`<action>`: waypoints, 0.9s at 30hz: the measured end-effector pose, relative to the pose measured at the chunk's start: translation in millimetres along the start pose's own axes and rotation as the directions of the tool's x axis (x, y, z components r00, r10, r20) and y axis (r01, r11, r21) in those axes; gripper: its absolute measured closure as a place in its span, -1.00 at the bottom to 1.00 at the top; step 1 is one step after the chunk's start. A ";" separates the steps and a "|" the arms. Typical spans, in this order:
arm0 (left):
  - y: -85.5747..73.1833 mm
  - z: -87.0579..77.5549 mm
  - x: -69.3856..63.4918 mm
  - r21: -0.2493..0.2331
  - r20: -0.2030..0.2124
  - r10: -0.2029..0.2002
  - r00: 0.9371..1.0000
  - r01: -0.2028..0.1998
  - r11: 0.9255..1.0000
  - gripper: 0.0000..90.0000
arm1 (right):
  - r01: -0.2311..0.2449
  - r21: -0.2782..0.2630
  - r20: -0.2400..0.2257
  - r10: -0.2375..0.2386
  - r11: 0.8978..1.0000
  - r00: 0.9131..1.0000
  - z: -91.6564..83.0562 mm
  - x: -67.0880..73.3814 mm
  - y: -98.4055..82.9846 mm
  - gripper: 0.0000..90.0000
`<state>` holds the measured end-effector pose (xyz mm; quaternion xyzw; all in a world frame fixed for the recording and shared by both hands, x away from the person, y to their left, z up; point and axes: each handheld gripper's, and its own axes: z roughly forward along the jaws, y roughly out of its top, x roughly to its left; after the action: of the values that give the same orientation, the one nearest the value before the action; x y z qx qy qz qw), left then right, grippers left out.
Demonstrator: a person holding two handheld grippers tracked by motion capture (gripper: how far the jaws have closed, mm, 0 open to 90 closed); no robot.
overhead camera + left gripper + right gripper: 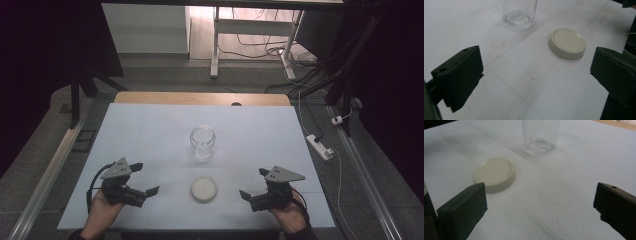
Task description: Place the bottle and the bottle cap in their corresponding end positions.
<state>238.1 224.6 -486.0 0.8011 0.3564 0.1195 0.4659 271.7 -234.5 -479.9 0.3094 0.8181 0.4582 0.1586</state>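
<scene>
A clear glass jar (202, 142) stands upright and lidless at the middle of the white table (150, 130). Its round cream lid (204, 189) lies flat in front of it, near the front edge. My left gripper (143, 178) rests at the front left, open, jaws wide apart and empty. My right gripper (254, 184) rests at the front right, also open and empty. In the left gripper view the lid (567, 43) lies ahead to the right and the jar (520, 12) beyond it. In the right gripper view the lid (494, 174) lies ahead to the left, the jar (540, 135) behind it.
The table's wooden far edge (200, 98) shows beyond the white sheet. On the floor to the right lie a power strip (320, 146) and cables. A white desk frame (216, 45) stands farther back.
</scene>
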 end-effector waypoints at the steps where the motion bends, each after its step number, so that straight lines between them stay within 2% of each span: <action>1: -3.4 -3.4 0.1 -0.002 -0.010 -0.005 1.000 0.005 1.000 -1.00 | -0.005 0.001 0.012 0.005 1.000 1.000 -2.9 -1.7 -2.4 -1.00; 9: -32.5 -26.5 2.7 0.001 -0.049 -0.071 0.996 0.071 0.997 -1.00 | -0.080 0.000 0.095 0.079 0.997 0.992 -28.0 -16.1 -22.4 -1.00; 12: -43.0 -34.3 3.2 0.006 -0.072 -0.091 0.993 0.091 0.996 -1.00 | -0.111 0.008 0.121 0.109 0.994 0.987 -35.8 -20.8 -30.8 -1.00; 18: -63.2 -46.7 5.0 0.026 -0.119 -0.131 0.984 0.135 0.990 -1.00 | -0.139 0.024 0.158 0.134 0.990 0.978 -48.5 -24.5 -42.5 -1.00; 20: -67.7 -49.6 5.6 0.036 -0.132 -0.140 0.981 0.146 0.989 -1.00 | -0.147 0.032 0.163 0.140 0.989 0.977 -51.5 -25.0 -45.8 -1.00; 25: -74.8 -52.9 3.8 0.076 -0.182 -0.127 0.975 0.143 0.987 -1.00 | -0.166 0.062 0.170 0.153 0.984 0.973 -56.6 -23.9 -53.2 -1.00; 27: -75.9 -54.7 2.7 0.083 -0.192 -0.122 0.974 0.140 0.987 -1.00 | -0.170 0.057 0.175 0.157 0.984 0.972 -59.2 -23.5 -54.0 -1.00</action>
<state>176.5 286.3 -520.1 0.7826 0.4556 0.1455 0.3985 237.8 -309.3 -494.8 0.4192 0.7892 0.4120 0.1783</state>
